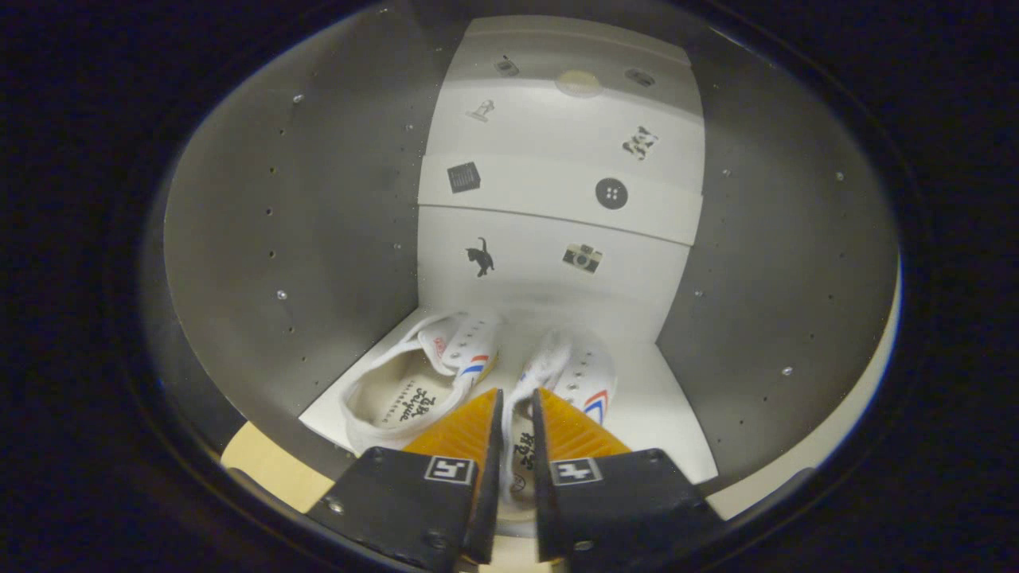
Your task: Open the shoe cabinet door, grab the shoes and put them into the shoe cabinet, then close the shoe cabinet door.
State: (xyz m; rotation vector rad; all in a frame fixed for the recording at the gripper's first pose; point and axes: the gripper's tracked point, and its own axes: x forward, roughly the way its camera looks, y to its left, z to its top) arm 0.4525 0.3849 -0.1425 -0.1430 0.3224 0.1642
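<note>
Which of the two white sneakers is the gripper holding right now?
The right white canvas sneaker: the gripper pinches its inner collar edge. The left white sneaker lies free beside it.

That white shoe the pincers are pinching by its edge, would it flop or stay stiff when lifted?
The gripper is shut on the right shoe, pinching its thin collar. The upper looks like soft canvas, so it would probably sag a little. It seems light. The flat sole should keep it from rolling on the cabinet floor.

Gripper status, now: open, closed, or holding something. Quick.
Gripper: fingers nearly closed, clamped on the inner side wall of the right shoe, which sits in the cabinet beside the left shoe.
</note>
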